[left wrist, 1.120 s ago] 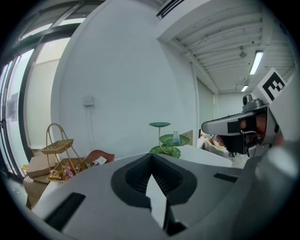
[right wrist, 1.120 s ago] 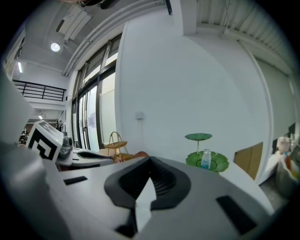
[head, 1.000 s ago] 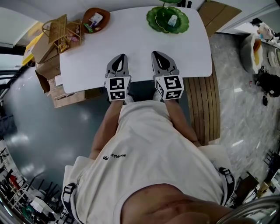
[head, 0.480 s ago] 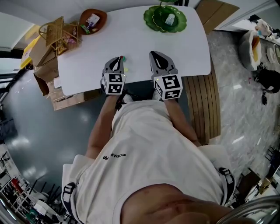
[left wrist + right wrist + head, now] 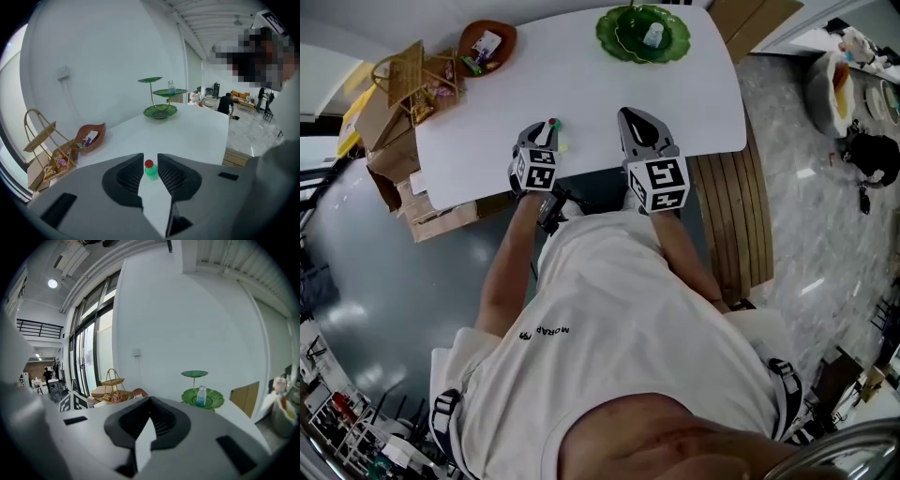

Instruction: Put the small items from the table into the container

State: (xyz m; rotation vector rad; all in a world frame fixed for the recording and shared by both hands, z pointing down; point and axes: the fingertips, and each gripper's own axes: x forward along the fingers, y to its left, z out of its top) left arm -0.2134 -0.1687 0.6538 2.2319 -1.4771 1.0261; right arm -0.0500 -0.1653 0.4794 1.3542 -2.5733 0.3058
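Note:
A small green bottle with a red cap (image 5: pixel 150 170) stands on the white table (image 5: pixel 581 84) near its front edge. It is also in the head view, as the bottle (image 5: pixel 554 124). My left gripper (image 5: pixel 150 161) points down at it, its jaws opening, with the bottle between the tips and not pressed. In the head view the left gripper (image 5: pixel 546 127) is by the front edge. My right gripper (image 5: pixel 636 117) hovers beside it, shut and empty; the right gripper (image 5: pixel 149 405) shows its jaws meeting. A brown leaf-shaped bowl (image 5: pixel 486 45) holding small items sits at the far left.
A wicker basket (image 5: pixel 417 75) of small packets stands at the table's left corner, over cardboard boxes (image 5: pixel 389 122). A green tiered dish (image 5: pixel 643 33) carrying a clear little bottle (image 5: pixel 653 35) is at the far edge. A slatted wooden bench (image 5: pixel 727 216) lies to the right.
My left gripper dropped toward the table and tilted down, and its jaws parted around the green bottle. The right gripper stayed where it was.

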